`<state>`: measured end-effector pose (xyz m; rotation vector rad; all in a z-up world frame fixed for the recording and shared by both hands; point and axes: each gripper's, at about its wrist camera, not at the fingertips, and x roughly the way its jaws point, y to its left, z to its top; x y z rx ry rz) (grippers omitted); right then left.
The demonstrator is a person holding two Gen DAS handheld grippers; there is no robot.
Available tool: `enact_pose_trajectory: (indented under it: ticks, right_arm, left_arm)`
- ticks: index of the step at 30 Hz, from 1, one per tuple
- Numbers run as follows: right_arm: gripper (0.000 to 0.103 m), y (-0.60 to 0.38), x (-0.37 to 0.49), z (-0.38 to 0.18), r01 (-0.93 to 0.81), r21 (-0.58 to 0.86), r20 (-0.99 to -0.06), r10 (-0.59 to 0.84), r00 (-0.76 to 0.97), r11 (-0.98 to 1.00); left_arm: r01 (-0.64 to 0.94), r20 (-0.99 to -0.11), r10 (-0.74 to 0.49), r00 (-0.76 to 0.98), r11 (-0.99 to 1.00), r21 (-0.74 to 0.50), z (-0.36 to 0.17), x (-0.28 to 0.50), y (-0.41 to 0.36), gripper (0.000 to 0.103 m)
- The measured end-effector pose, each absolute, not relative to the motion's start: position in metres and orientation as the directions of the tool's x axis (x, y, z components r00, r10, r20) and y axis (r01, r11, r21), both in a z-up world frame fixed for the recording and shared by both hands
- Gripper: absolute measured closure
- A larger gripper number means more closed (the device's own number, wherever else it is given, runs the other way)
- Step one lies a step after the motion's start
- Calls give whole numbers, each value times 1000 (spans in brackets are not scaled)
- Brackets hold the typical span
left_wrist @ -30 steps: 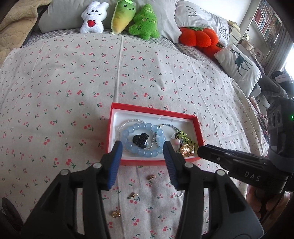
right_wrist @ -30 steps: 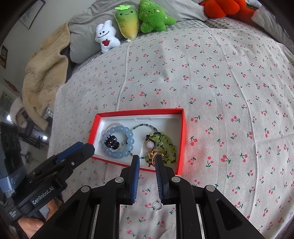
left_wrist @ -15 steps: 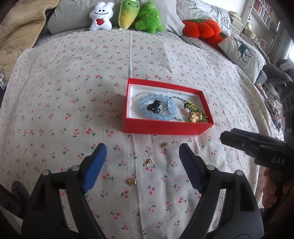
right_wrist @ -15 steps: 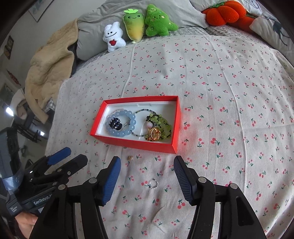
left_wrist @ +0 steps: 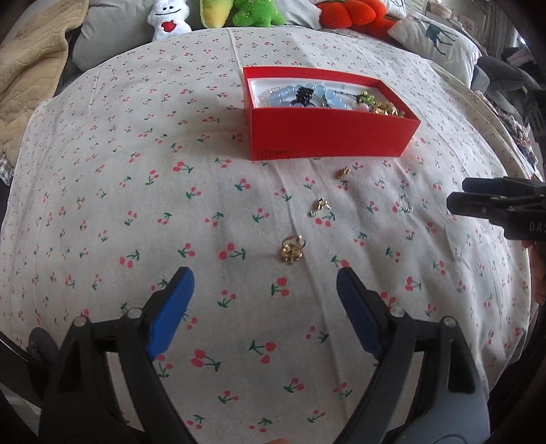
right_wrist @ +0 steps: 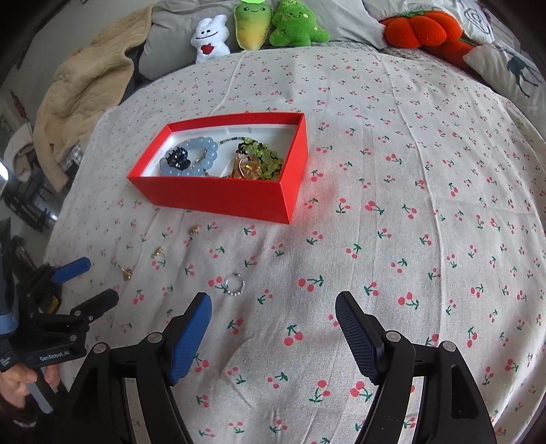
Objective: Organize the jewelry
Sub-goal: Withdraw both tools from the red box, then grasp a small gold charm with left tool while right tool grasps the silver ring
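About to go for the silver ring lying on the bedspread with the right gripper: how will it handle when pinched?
The silver ring looks thin and lies flat, so it probably weighs little but gives the right gripper scant edge. The soft bedspread may let it sink under pressure. Its beaded rim might help grip; a loose pinch could flick it away.

Cherry-print bedspread (right_wrist: 409,170), grey pillows (right_wrist: 177,30)
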<state>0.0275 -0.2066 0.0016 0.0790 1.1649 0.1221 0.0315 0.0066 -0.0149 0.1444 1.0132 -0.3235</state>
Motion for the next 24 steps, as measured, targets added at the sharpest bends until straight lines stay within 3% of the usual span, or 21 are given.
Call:
enact_pose_trajectory:
  ticks: [8, 14, 20, 22, 24]
  right_arm:
    - [27, -198, 14, -22, -138, 49, -911, 101, 400, 989]
    - [24, -185, 12, -28, -192, -7, -893, 81, 444, 981]
    - [23, -178, 14, -29, -213, -22, -887, 79, 454, 977]
    - [23, -177, 15, -29, -215, -20, -886, 83, 456, 976]
    - [23, -176, 16, -28, -218, -17, -884, 87, 458, 976]
  left_arm:
    - [422, -824, -285, 490, 904, -62, -29, 33, 6, 18]
    - [436, -811, -308, 497, 897, -73, -30, 43, -2, 39]
    - [447, -815, -313, 489, 891, -74, -29, 46, -7, 69]
    - [452, -818, -316, 481, 888, -78, -28, 46, -8, 82]
    - [447, -822, -314, 475, 891, -82, -26, 46, -9, 87]
